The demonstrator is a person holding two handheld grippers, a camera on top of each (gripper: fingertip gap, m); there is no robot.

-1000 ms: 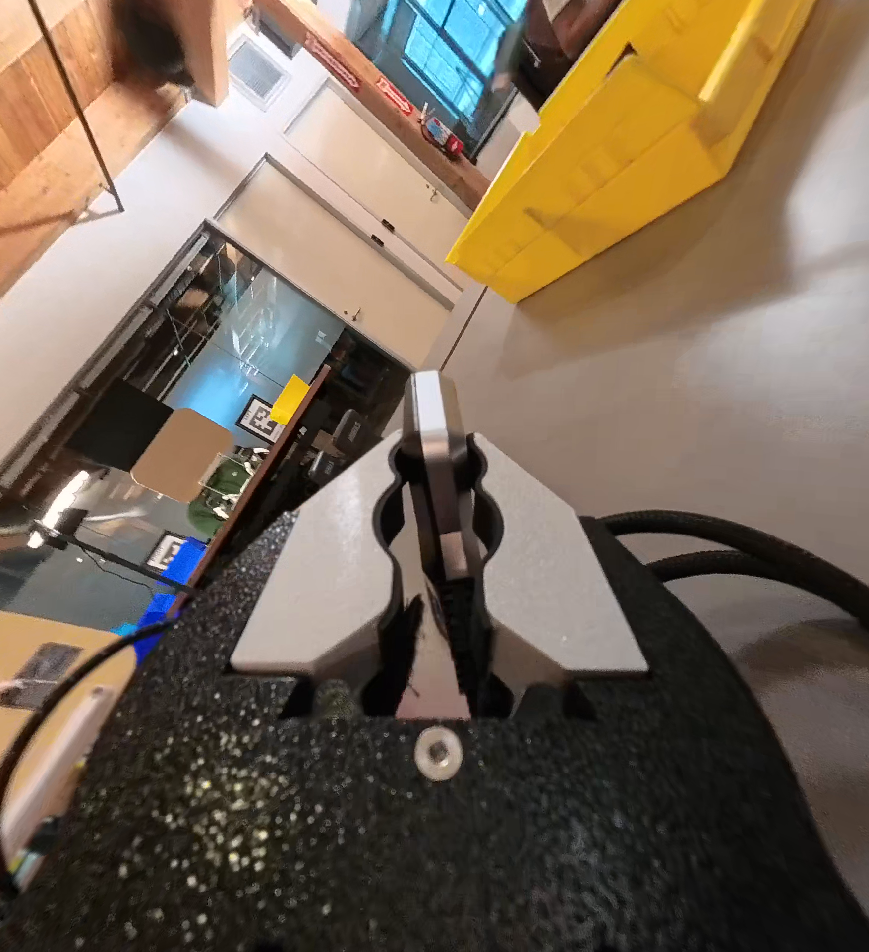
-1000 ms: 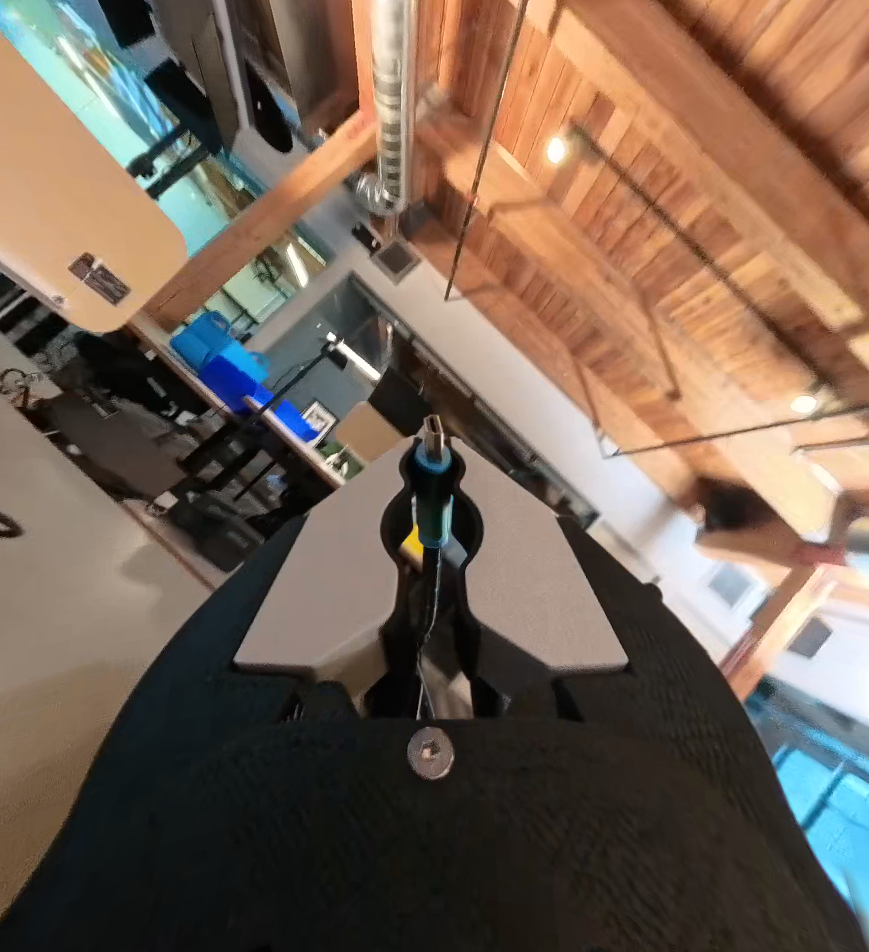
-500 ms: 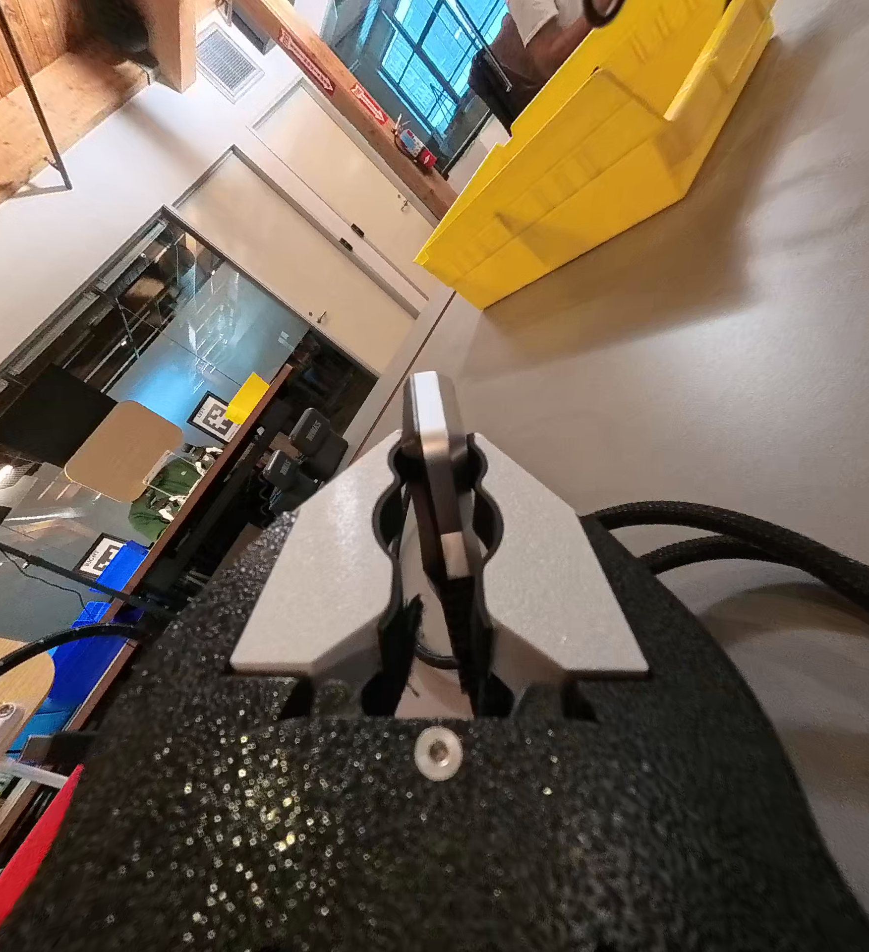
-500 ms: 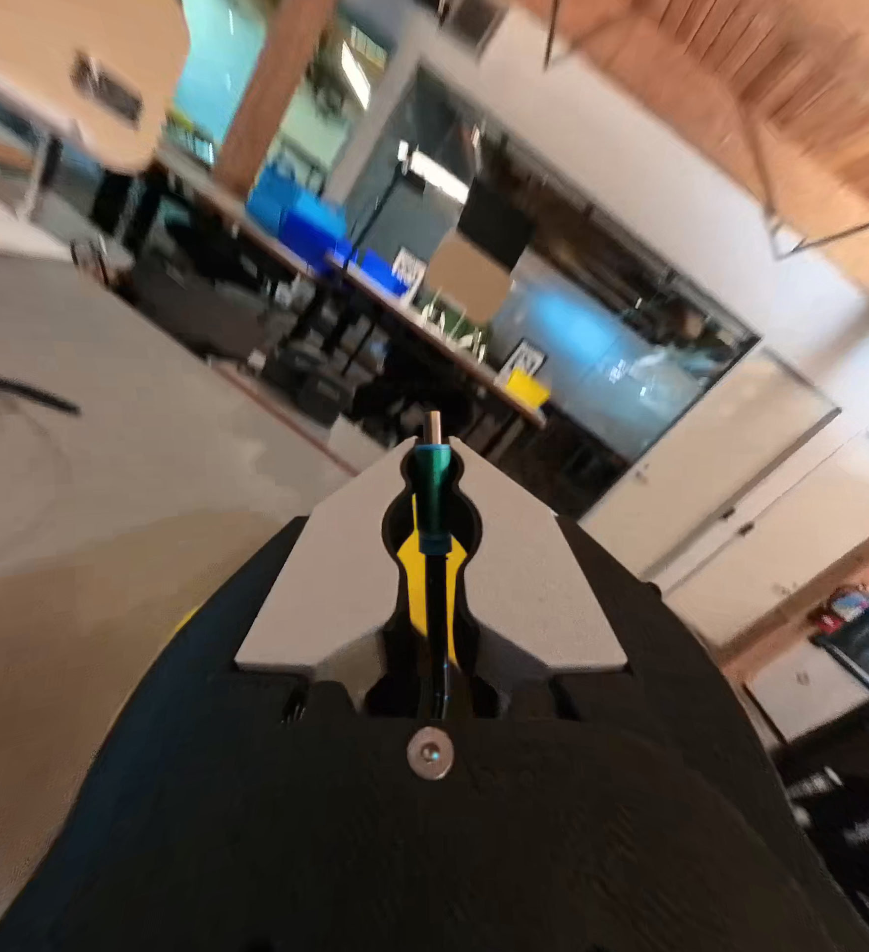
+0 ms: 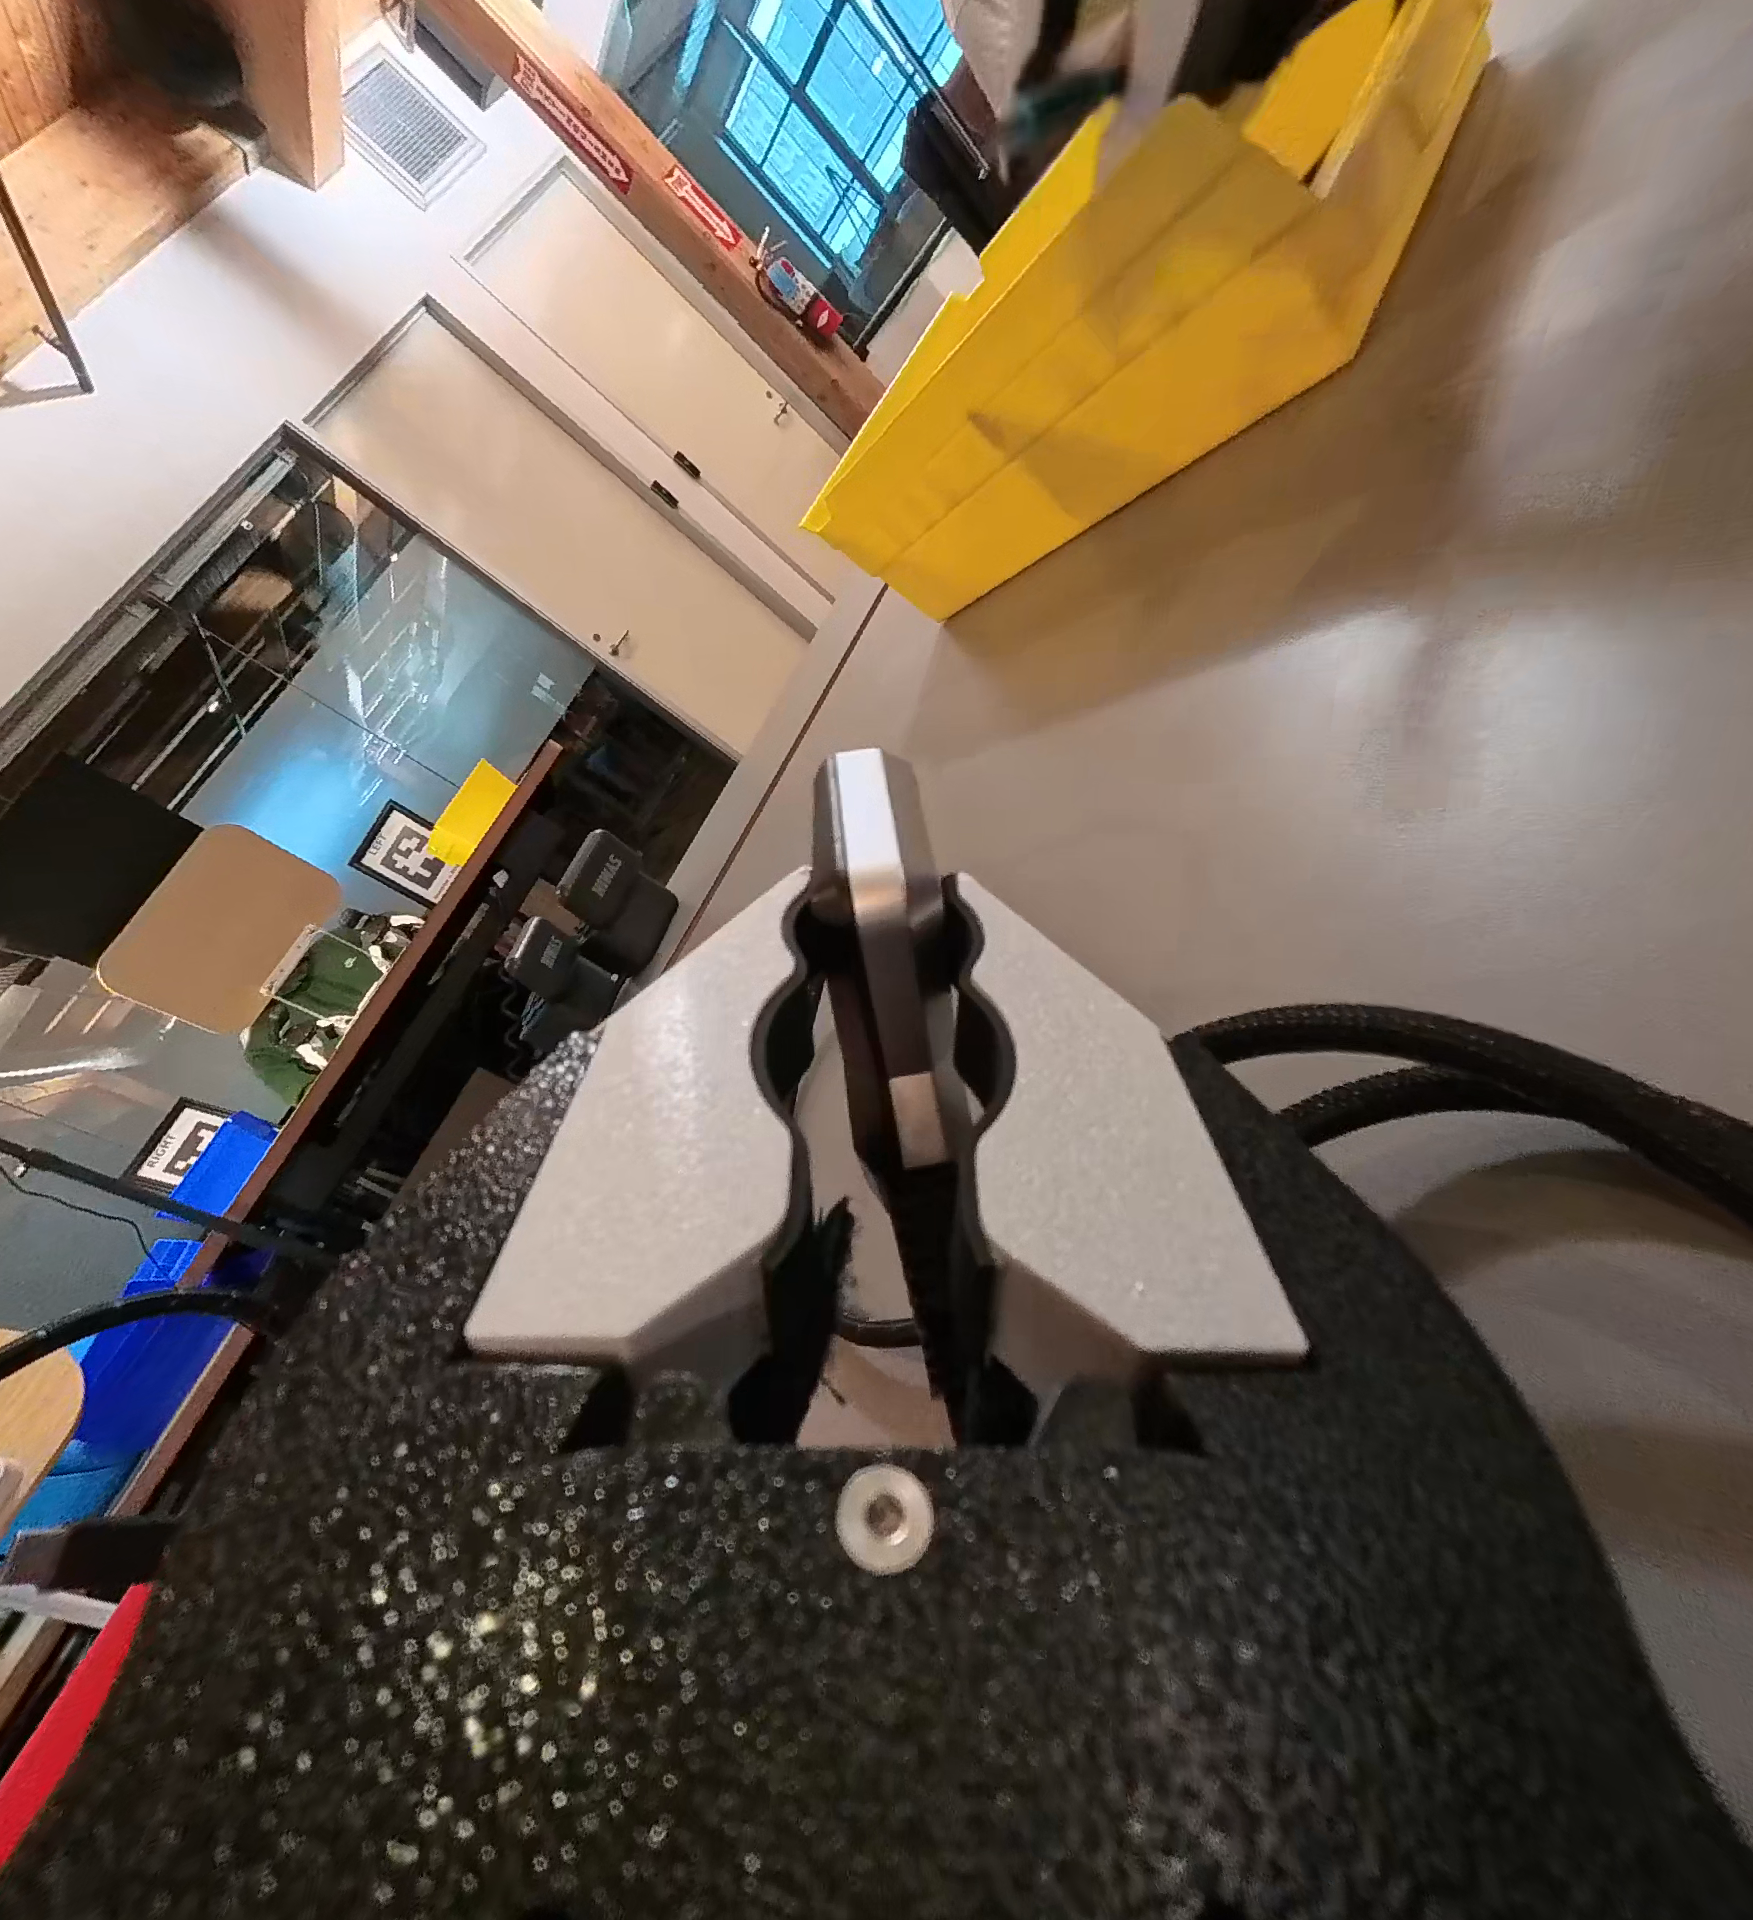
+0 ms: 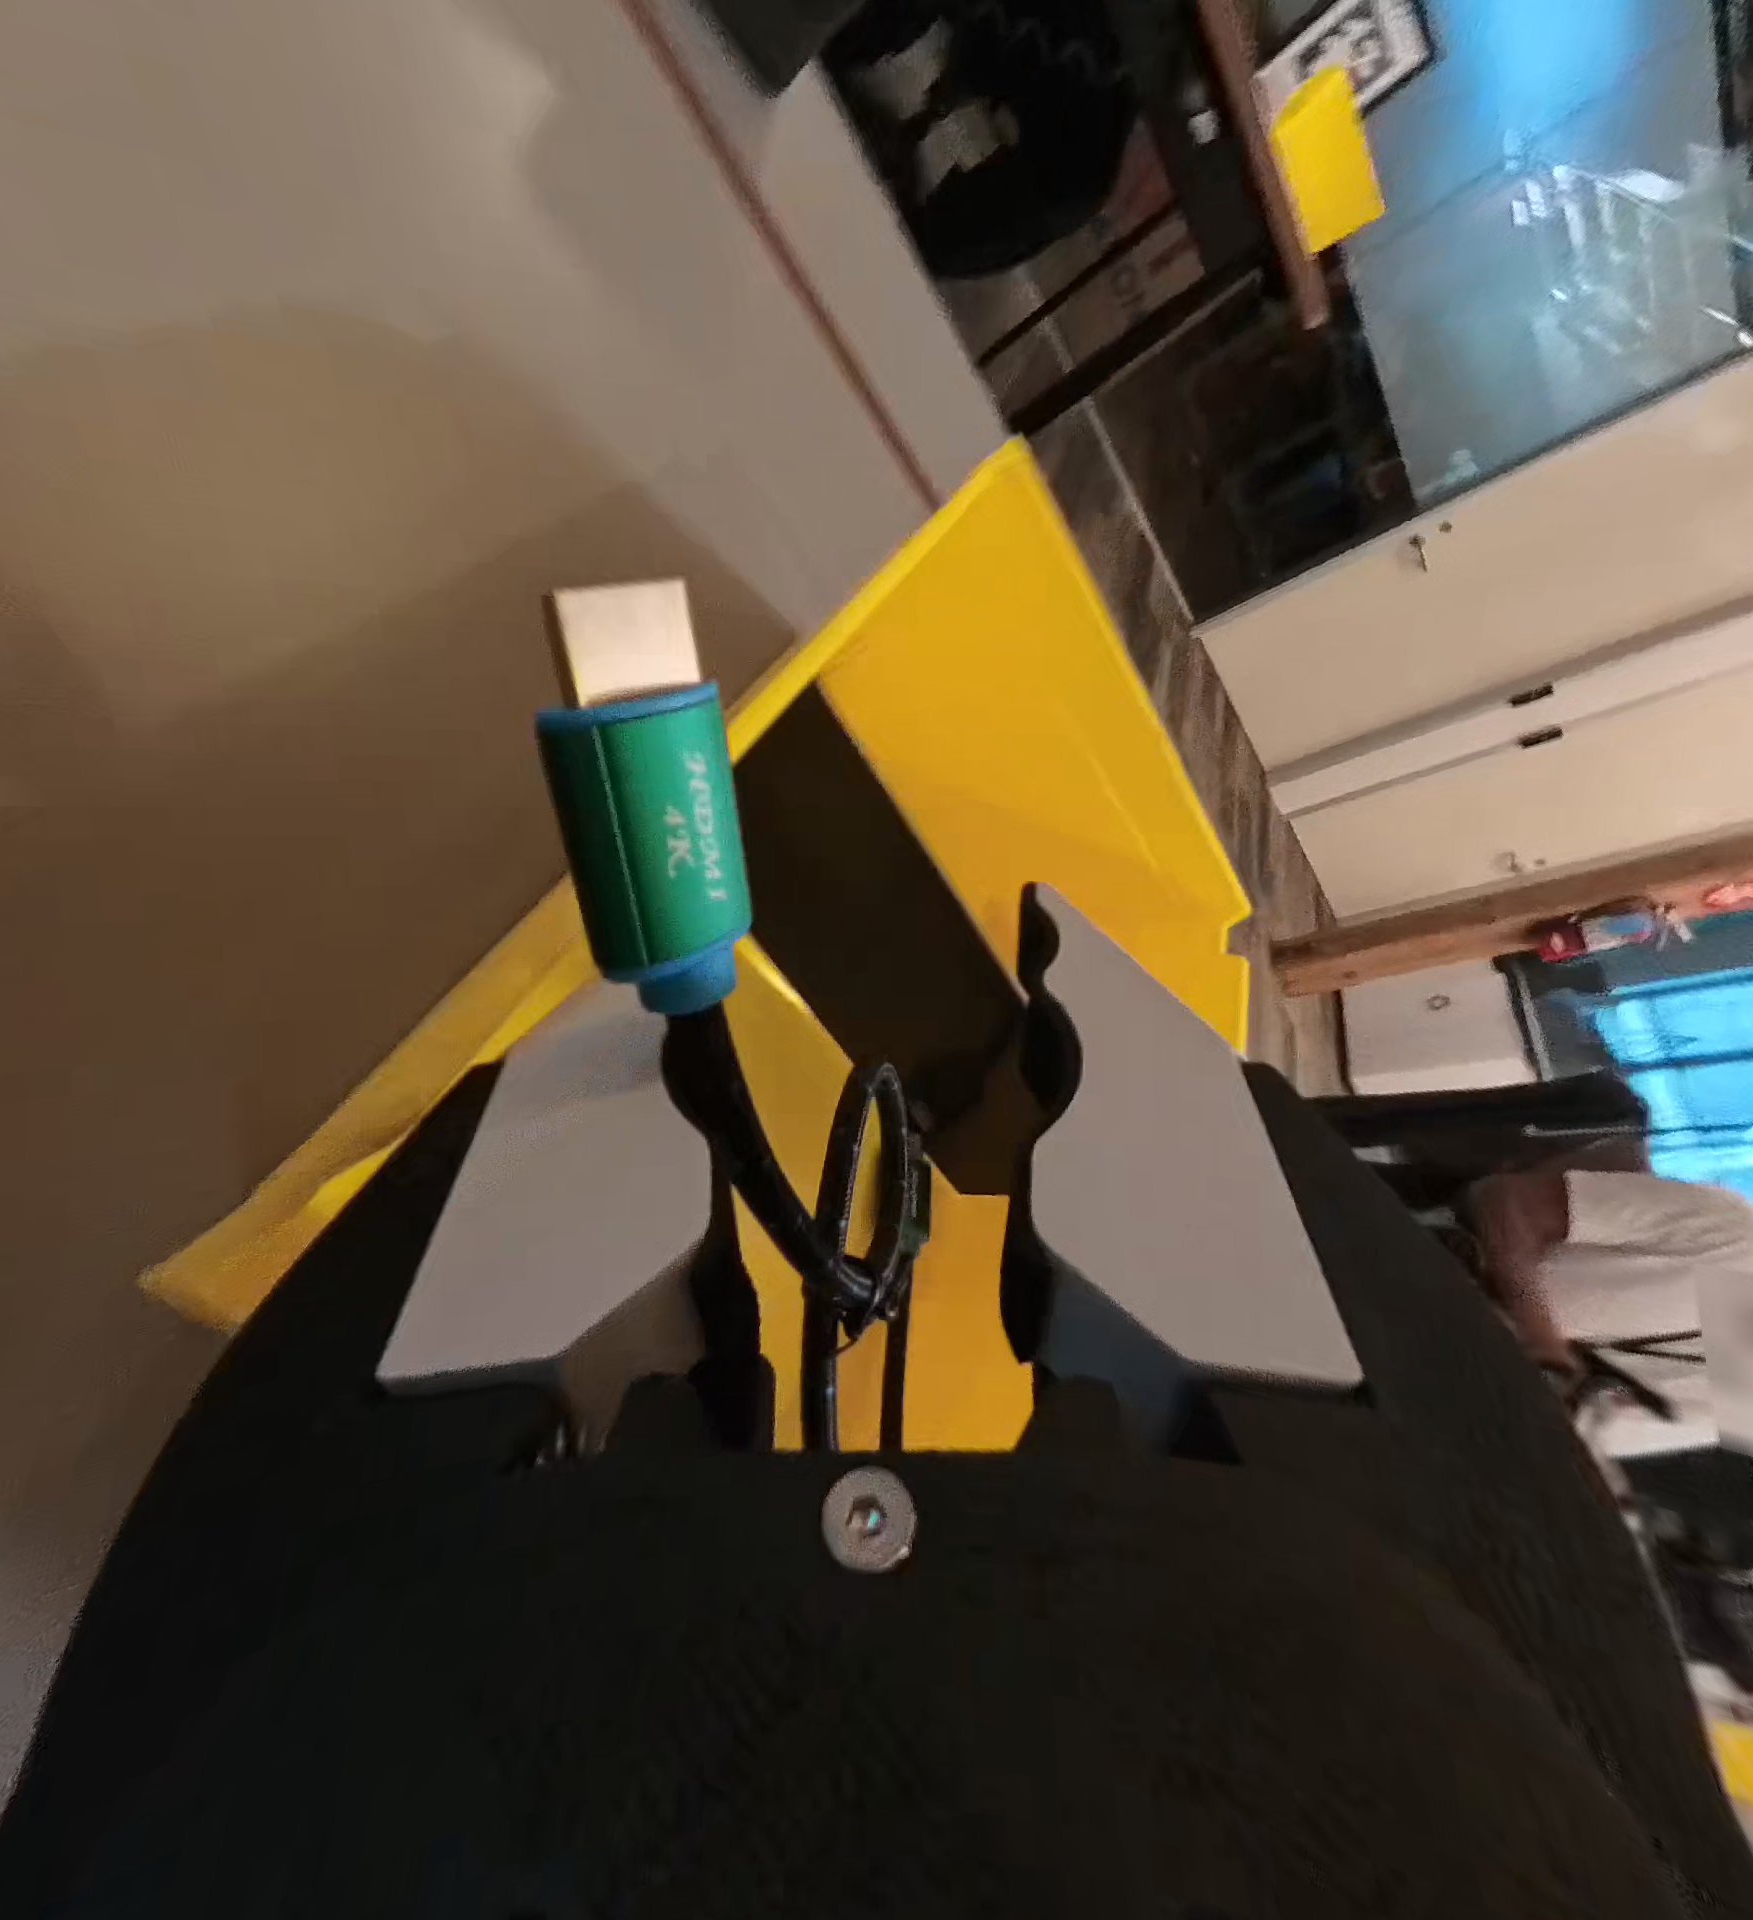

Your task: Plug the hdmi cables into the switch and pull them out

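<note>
- Left gripper: jaws clamped edge-on around the flat silver switch; braided black cables trail off its right side.
- Right gripper: jaws spread; green HDMI plug leans against left finger, ungripped.
- Yellow bin just beyond, on the grey table.

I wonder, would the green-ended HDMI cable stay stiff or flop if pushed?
The HDMI cable curves and loops below its green plug, so it is probably floppy. The plug looks rigid and smooth, so perhaps slippery in the open right gripper.
</note>
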